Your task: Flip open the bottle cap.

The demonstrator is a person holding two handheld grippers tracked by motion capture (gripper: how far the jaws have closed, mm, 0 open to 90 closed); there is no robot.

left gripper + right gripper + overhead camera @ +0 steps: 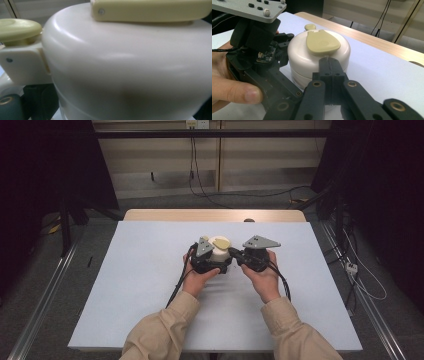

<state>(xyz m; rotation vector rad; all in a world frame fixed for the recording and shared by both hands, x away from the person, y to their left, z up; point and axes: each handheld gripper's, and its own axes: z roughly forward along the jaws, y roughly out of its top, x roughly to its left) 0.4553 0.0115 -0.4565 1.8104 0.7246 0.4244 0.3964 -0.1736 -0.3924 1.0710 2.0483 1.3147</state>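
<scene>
A round white container (218, 255) (299, 57) stands at the middle of the table, with a pale yellow flap (221, 241) (322, 42) on its lid and a small yellow knob (310, 26) (17, 28) on a white hinge at its far side. My left gripper (215, 261) (284, 45) clasps it from the left; in the left gripper view the container's wall (125, 70) is very close, and dark jaw parts show at both lower corners. My right gripper (233, 254) (329, 65) is shut, jaws pressed together, tips against the container's upper edge just below the flap.
A white sheet (150, 285) covers the wooden table (200, 215), bare around the hands. Cables (360, 275) lie on the floor to the right and behind. Metal rails (45, 295) run along both sides of the table.
</scene>
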